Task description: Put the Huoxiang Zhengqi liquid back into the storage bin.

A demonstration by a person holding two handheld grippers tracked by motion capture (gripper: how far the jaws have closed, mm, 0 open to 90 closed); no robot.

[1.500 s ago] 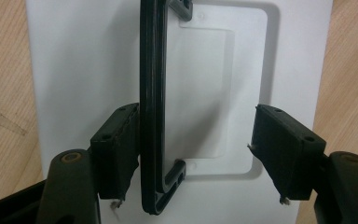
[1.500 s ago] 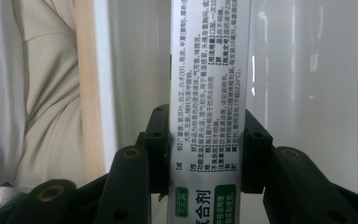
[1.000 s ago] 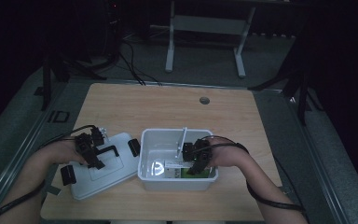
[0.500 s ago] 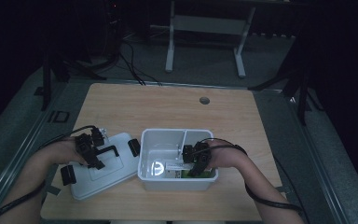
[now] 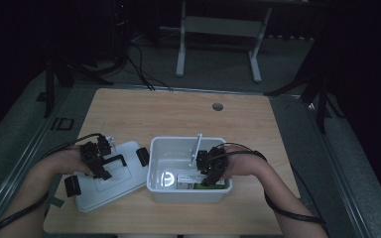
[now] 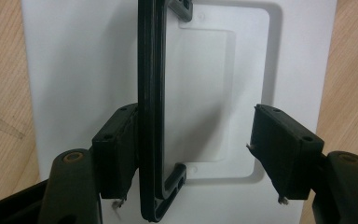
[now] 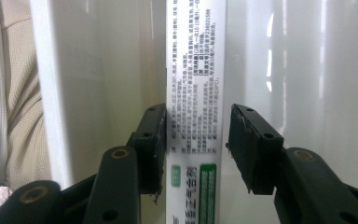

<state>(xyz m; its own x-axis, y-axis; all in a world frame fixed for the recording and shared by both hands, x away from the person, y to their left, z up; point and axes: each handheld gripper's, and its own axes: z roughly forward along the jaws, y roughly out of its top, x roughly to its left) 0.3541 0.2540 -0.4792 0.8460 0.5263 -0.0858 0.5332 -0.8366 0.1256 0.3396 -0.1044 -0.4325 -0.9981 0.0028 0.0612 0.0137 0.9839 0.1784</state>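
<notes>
A white bin [image 5: 178, 144] stands at the table's front middle, and its white lid [image 5: 124, 183] lies flat to the left of it. My left gripper [image 5: 96, 161] hovers over the lid [image 6: 74, 56] and is open. The lid's black handle [image 6: 150, 70] rests against one pad, while the other pad stands well clear. My right gripper [image 5: 209, 171] reaches into the bin's right end. Its jaws [image 7: 198, 116] straddle a white printed box with a green label [image 7: 196, 46]. They have just been opening. One pad touches the box and the other stands slightly off it.
A round shiny object [image 5: 167, 178] and a thin white stick [image 5: 196, 146] also sit in the bin. The wooden table [image 5: 178, 114] has a cable hole [image 5: 218, 106] at the back. Black latches [image 5: 142, 156] stick out from the lid. A beige sleeve [image 7: 9, 93] shows beyond the bin wall [image 7: 98, 56].
</notes>
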